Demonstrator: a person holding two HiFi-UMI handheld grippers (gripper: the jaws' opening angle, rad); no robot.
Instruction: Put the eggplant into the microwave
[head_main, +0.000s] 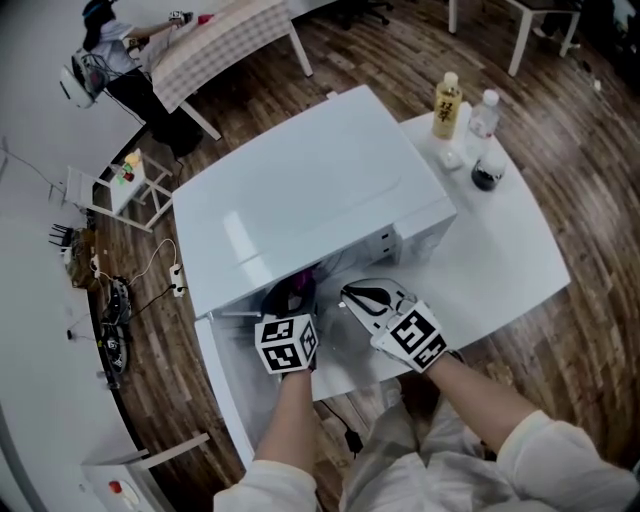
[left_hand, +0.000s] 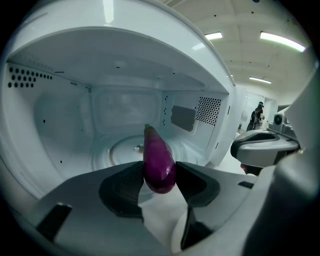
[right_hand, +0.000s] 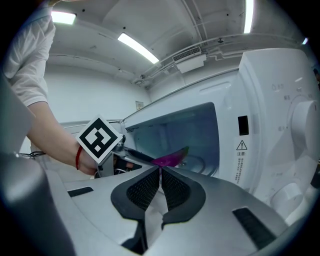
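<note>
A purple eggplant (left_hand: 159, 165) with a green stem end is held between the jaws of my left gripper (left_hand: 159, 182), stem pointing into the white microwave (left_hand: 60, 125). It hangs at the cavity's mouth, above the floor in front of the glass turntable (left_hand: 120, 152). From the head view, the left gripper (head_main: 295, 305) reaches under the microwave's top (head_main: 310, 210), and the eggplant (head_main: 297, 290) shows as a dark shape. My right gripper (right_hand: 160, 175) is shut with nothing in it, just right of the opening (head_main: 352, 297). The right gripper view shows the eggplant (right_hand: 169, 159) ahead.
The microwave stands on a white table (head_main: 520, 250). At the table's far right corner are a yellow-labelled bottle (head_main: 447, 105), a clear bottle (head_main: 483, 115) and a small dark dish (head_main: 487, 175). A person (left_hand: 257, 115) stands far off in the room.
</note>
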